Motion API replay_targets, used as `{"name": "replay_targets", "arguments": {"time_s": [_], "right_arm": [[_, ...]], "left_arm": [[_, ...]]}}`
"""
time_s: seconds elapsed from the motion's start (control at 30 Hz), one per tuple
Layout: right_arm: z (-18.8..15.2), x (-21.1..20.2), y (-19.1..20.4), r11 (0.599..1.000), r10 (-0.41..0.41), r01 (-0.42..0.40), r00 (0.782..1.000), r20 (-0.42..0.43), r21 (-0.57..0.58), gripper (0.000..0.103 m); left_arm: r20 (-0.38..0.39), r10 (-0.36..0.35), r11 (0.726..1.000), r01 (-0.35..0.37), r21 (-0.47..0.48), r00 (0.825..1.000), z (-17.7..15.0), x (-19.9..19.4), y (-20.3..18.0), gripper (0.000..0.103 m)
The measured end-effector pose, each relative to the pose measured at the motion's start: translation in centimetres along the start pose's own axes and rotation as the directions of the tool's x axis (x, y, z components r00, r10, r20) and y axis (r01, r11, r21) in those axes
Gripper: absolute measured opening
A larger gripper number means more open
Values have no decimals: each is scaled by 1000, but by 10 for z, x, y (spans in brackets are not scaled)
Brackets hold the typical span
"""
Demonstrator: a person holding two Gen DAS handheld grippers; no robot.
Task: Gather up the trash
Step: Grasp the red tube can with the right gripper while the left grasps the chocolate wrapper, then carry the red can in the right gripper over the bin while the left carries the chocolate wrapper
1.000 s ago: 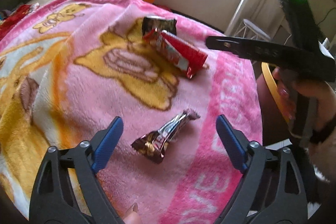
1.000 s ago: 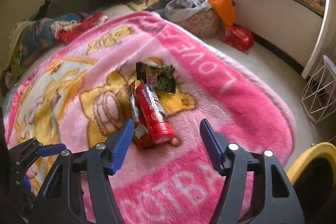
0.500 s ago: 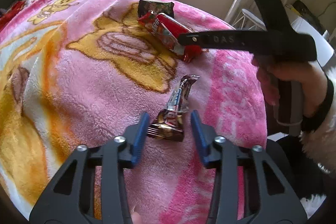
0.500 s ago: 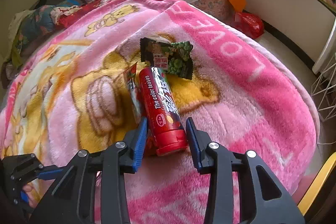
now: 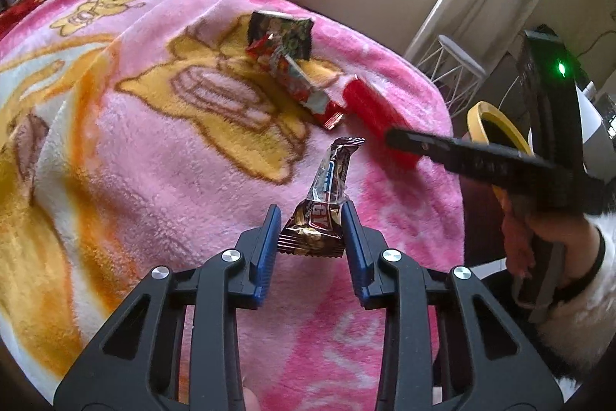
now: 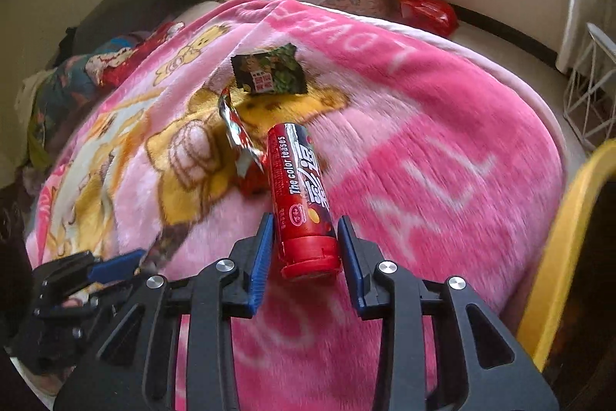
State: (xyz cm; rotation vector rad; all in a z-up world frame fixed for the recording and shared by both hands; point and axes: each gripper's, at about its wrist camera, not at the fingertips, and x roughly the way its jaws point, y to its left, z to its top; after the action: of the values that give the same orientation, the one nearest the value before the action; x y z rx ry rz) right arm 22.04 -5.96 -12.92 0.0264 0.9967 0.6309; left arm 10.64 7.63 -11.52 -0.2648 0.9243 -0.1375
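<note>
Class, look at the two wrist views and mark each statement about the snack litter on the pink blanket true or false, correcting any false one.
1. The left gripper is shut on a brown wrapper. True.
2. The right gripper holds a green packet. False: its fingers clamp a red tube.
3. The green packet lies on the blanket. True.
4. The bin rim is blue. False: it is yellow.
</note>
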Motion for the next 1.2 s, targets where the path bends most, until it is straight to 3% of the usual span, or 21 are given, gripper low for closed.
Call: {"name": "replay_targets", "arguments": {"time_s": [0.23, 0.57, 1.2], "right_arm": [[-16, -33, -12, 995, 56, -60, 997, 51, 75, 31], [-19, -78, -25, 989, 61, -80, 986, 153, 121, 30], [-30, -141, -69, 977, -49, -13, 957, 285, 212, 30]], "left_arm": [[40, -8, 1000, 8, 21, 999, 9, -9, -20, 26], [87, -44, 997, 39, 60, 995, 22, -17, -51, 26], [122, -117, 983, 97, 155, 986, 41, -18, -106, 26]]}}
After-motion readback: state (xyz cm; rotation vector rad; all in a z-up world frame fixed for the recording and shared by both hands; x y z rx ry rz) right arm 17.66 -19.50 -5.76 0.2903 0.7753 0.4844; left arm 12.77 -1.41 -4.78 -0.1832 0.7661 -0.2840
